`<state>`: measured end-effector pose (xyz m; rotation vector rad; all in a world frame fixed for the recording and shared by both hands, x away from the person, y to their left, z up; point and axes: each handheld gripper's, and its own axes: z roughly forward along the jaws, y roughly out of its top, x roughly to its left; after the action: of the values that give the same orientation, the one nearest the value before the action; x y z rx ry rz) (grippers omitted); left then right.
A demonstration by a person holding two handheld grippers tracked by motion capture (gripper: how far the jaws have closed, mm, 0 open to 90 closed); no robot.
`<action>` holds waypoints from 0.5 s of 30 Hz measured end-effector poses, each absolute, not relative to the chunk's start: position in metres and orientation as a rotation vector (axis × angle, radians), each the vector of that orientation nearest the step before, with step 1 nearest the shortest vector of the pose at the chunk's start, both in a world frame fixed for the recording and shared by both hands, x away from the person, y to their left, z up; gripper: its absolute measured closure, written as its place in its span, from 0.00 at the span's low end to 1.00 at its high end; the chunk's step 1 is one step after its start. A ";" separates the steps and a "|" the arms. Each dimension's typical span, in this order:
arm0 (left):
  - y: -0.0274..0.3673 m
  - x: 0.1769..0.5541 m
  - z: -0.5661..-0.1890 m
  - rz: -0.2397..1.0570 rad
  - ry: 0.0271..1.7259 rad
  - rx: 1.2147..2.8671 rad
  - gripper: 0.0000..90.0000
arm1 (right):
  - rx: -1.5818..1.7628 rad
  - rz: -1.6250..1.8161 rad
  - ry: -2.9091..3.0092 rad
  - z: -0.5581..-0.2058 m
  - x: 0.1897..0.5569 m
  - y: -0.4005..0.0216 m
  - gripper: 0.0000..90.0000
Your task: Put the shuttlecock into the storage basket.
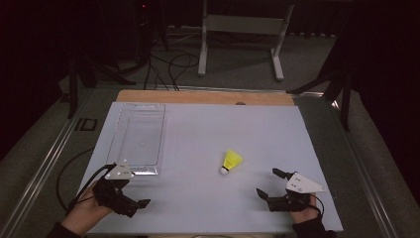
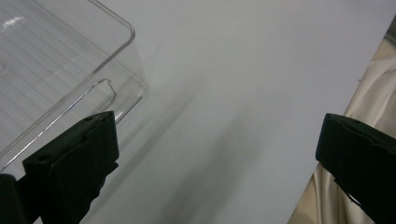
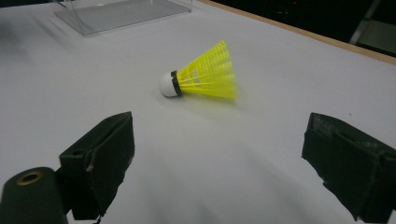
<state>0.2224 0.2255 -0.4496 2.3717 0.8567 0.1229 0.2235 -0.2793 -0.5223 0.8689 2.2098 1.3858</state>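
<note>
Item: yellow plastic-skirted shuttlecock with a white rounded cork tip and a dark band [image 1: 231, 162]. It lies on its side on the white table sheet [image 1: 208, 129], to the right of the clear rectangular plastic tray [image 1: 138, 139] and well apart from it, tip toward the person's edge.

Item: clear tray, landmark. It sits on the left half of the sheet, long side running away from the person, nothing in it.

Item: right gripper [image 1: 270, 183], black, two-jaw, hand-held. Jaws spread wide, nothing between them; it rests on the sheet right of the tray, near the shuttlecock, jaws aimed toward it.

Item: left gripper [image 1: 134, 184], black, two-jaw, hand-held. Jaws spread wide, holding nothing; it sits just beside the tray's near end.
</note>
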 end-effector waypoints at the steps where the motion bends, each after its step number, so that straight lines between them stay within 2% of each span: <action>1: 0.224 0.223 -0.450 0.131 0.862 2.388 0.00 | 0.869 1.386 2.210 -0.522 0.223 -0.279 0.11; 15: 0.208 0.226 -0.452 0.110 0.870 2.471 0.00 | 0.881 1.365 2.191 -0.521 0.224 -0.282 0.11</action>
<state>0.2263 0.2078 -0.4523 2.4708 0.8703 0.1101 0.2237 -0.2819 -0.5208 0.8806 2.1908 1.3648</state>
